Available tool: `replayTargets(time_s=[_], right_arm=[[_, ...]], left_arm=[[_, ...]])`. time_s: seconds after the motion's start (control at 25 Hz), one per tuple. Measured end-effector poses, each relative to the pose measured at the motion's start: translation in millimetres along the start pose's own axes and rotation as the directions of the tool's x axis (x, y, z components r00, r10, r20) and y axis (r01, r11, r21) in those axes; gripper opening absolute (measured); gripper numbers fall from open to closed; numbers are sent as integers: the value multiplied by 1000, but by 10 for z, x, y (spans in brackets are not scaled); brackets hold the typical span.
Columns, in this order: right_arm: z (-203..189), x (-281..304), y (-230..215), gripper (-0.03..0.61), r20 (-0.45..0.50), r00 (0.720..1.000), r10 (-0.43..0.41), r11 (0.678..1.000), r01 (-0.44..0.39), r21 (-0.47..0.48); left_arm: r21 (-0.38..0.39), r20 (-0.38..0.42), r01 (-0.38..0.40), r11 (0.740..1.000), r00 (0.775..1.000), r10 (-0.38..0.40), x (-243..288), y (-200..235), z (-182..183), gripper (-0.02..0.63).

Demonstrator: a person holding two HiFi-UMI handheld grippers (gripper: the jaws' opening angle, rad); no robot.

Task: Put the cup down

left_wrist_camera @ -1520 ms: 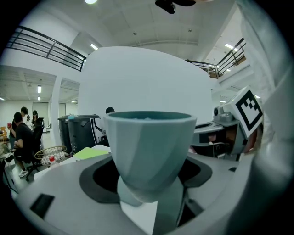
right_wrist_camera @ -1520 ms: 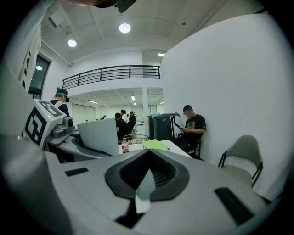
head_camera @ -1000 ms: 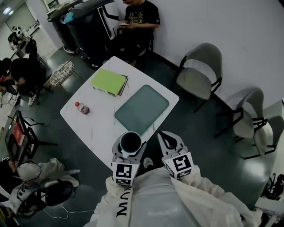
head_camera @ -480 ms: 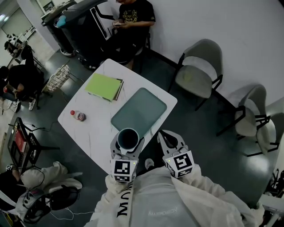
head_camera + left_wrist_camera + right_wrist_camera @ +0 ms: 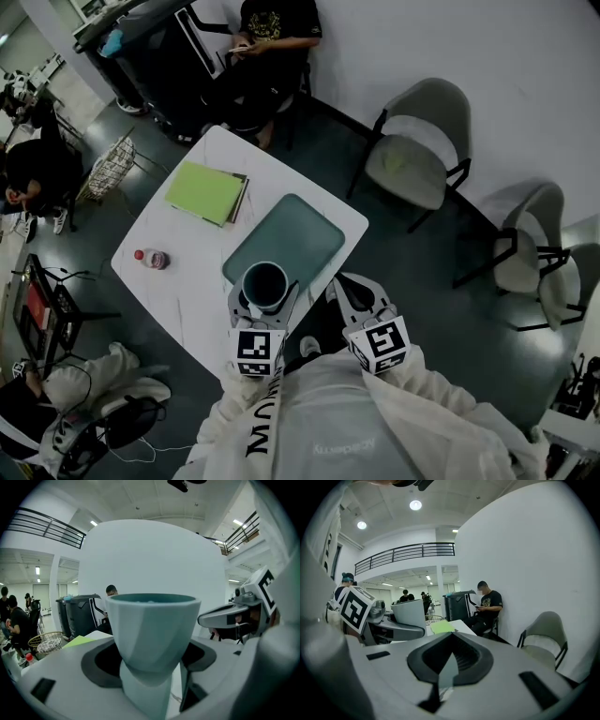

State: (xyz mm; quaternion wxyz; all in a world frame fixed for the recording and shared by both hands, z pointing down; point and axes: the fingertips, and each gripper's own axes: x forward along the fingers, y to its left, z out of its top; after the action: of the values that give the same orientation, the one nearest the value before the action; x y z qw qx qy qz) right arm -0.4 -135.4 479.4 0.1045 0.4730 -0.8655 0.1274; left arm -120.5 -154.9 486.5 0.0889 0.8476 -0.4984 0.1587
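Risk sits at the white counter's (image 5: 187,272) near edge: the left hand-held gripper (image 5: 265,300), jaws clamped on the upright pale-teal faceted cup (image 5: 152,625), holds it above that edge, so letting go too soon could topple it off. The right hand-held gripper (image 5: 354,292) is closed and empty.

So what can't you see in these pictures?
- Inside of the cup: too dark in the head view, and hidden by the rim in the left gripper view.
- Cup's bottom: cut off by the lower edge in the left gripper view, and under the cup itself in the head view.
- Cup's height above the table: the head view looks steeply down, so it doesn't show.
- Bottle label: too small in the head view.
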Motion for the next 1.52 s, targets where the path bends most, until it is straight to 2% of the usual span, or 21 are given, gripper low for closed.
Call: replayTargets(time_s=[0.76,1.28,1.52], right_arm=[[95,588,-680,5,-29,1000,-12,1000,12,6],[60,1064,-1028,5,-62,998,17,999,-15,37],[51,1287,-1164,5,-82,996,33,999,-30,42]], left_arm=[[-4,-27,-6,1000,1000,6,892,272,-32,371],[-8,-63,-30,1000,998,30,1445,456,-277,371],[-9,-47,-44,999,998,44,1689,546,-356,371]])
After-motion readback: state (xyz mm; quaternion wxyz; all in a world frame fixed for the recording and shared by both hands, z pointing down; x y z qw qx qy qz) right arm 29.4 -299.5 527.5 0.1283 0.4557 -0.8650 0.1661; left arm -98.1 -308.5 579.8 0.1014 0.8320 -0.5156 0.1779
